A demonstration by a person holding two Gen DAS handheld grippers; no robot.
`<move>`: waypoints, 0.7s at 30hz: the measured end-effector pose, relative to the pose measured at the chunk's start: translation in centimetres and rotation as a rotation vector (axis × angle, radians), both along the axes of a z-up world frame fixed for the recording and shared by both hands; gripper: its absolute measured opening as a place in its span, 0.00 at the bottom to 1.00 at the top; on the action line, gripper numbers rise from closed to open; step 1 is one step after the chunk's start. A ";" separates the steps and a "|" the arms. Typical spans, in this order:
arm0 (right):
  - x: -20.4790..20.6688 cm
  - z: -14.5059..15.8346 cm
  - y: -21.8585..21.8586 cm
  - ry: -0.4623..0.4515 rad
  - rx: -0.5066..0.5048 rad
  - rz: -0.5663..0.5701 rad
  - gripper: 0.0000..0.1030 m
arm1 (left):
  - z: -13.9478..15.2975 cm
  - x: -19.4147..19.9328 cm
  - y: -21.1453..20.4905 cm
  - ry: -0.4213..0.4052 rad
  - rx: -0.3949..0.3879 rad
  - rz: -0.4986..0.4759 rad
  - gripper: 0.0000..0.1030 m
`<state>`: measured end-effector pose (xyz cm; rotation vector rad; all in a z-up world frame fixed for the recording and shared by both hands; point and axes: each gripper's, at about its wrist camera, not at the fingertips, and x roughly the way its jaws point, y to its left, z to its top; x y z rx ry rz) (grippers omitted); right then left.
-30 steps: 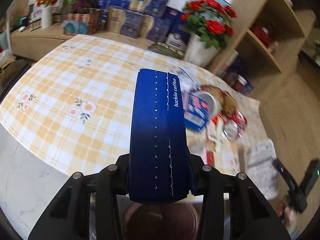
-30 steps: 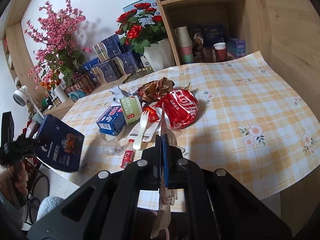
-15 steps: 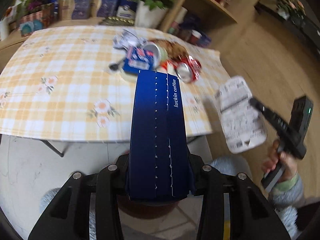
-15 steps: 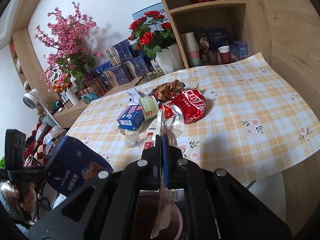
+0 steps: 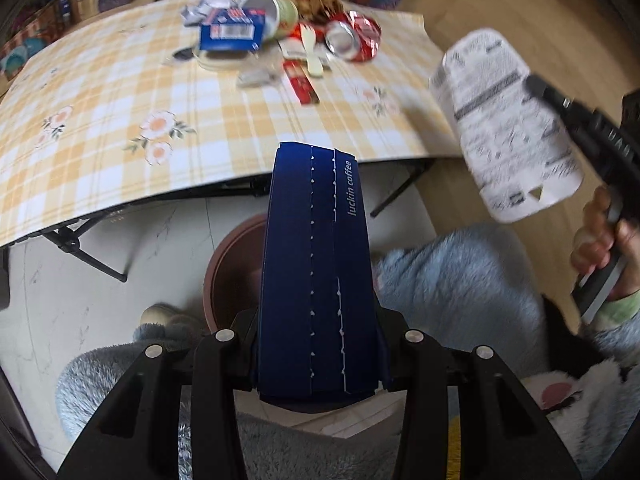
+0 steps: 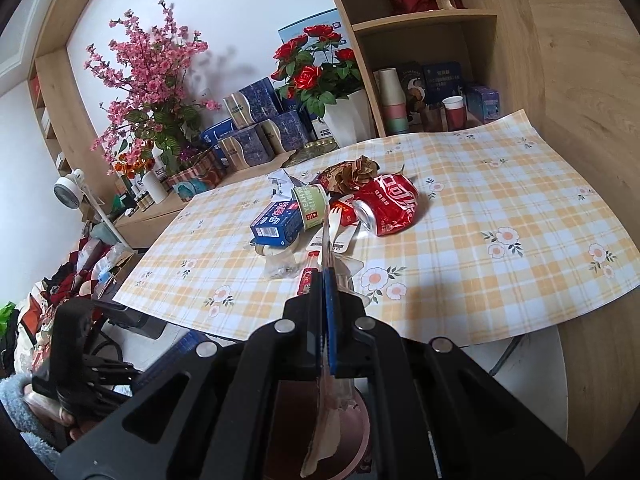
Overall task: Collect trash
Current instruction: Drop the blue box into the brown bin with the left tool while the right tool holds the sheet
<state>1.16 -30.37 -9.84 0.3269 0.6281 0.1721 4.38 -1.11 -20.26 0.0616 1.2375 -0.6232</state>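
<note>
My left gripper [image 5: 320, 320] is shut on a flattened dark blue coffee bag [image 5: 316, 264], tilted downward beyond the table's edge. Directly under the bag stands a round brown bin [image 5: 224, 276] on the floor. My right gripper [image 6: 325, 280] is shut on a thin white printed paper [image 6: 322, 432], seen edge-on, above the pinkish bin rim [image 6: 362, 436]. In the left wrist view that paper [image 5: 508, 120] hangs beside the table, pinched by the right gripper [image 5: 540, 88]. On the checked tablecloth [image 6: 500, 200] lie a crushed red can [image 6: 390, 204], a blue carton [image 6: 276, 222] and a green cup [image 6: 310, 206].
More litter sits by the can: a brown crumpled wrapper [image 6: 352, 174], a white plastic fork [image 6: 334, 220], a red sachet [image 6: 306, 278]. Flower vases, boxes and a wooden shelf [image 6: 424, 20] line the far side. A person's fluffy blue sleeves [image 5: 448, 280] and the table's legs [image 5: 88, 256] flank the bin.
The left gripper carried the blue bag off the table's edge and tipped it down over the bin. The right gripper pulled back a little with the paper.
</note>
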 end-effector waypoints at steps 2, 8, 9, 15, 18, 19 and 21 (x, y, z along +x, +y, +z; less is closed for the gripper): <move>-0.2 -0.2 -0.2 0.002 0.005 -0.006 0.06 | -0.8 0.1 -0.7 0.016 0.017 -0.012 0.39; -0.2 -1.3 -1.0 0.026 0.024 -0.018 0.06 | -2.5 0.5 -2.9 0.036 0.007 -0.043 0.40; -0.2 -1.5 -1.0 0.031 0.027 -0.019 0.06 | -2.7 0.6 -3.4 0.036 0.004 -0.047 0.40; -0.2 -2.6 -0.7 0.062 0.033 -0.015 0.06 | -2.1 1.1 -4.0 -0.039 -0.059 -0.011 0.60; -0.2 -3.1 -0.5 0.074 0.035 -0.014 0.06 | -0.9 1.2 -2.9 -0.127 -0.060 0.068 0.77; -0.1 -3.3 -0.4 0.080 0.035 -0.014 0.06 | -0.6 1.3 -2.5 -0.150 -0.056 0.094 0.80; 0.0 -3.7 -0.1 0.093 0.038 -0.011 0.06 | 0.1 1.4 -1.4 -0.174 -0.064 0.151 0.87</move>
